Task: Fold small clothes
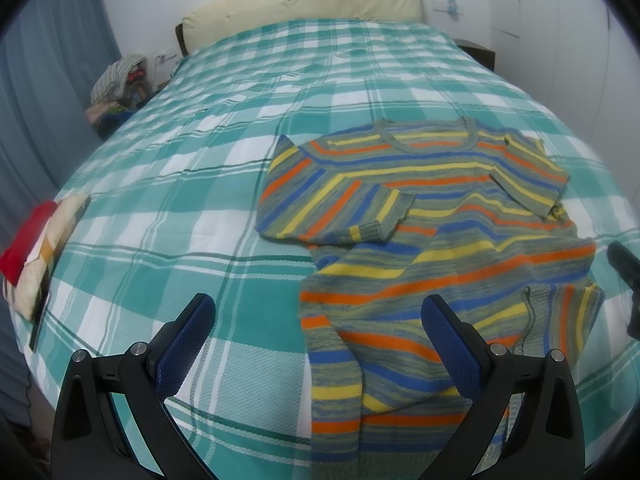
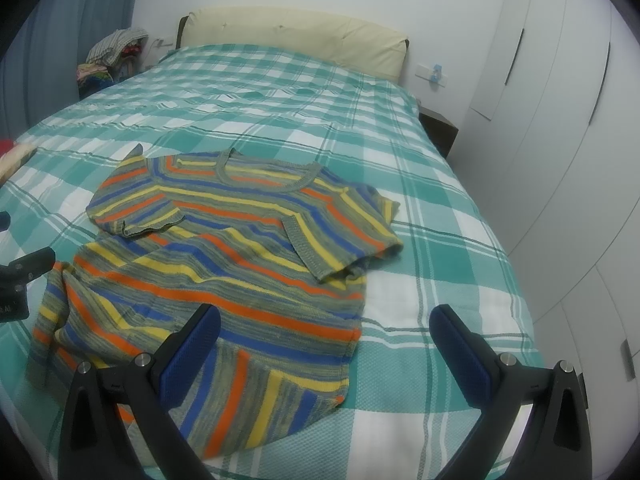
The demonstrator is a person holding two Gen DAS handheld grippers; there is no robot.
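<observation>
A striped knit sweater [image 1: 440, 216] [image 2: 240, 248] in orange, yellow, blue and grey-green lies on the teal plaid bedspread [image 1: 180, 184] [image 2: 440, 240]. Both short sleeves are folded in over its chest, and its lower hem is rumpled and turned up. My left gripper [image 1: 316, 312] is open above the sweater's lower left part, nothing between its blue pads. My right gripper [image 2: 324, 324] is open over the sweater's lower right edge, holding nothing. The right gripper's body shows at the left view's right edge [image 1: 626, 280], the left gripper's at the right view's left edge [image 2: 20, 276].
Folded clothes, red and cream, [image 1: 32, 240] lie at the bed's left edge. A cream headboard cushion [image 1: 304, 4] lines the far end. A heap of clothes [image 1: 116, 84] sits beside the bed by grey curtains. White wardrobe doors [image 2: 560, 120] stand on the right.
</observation>
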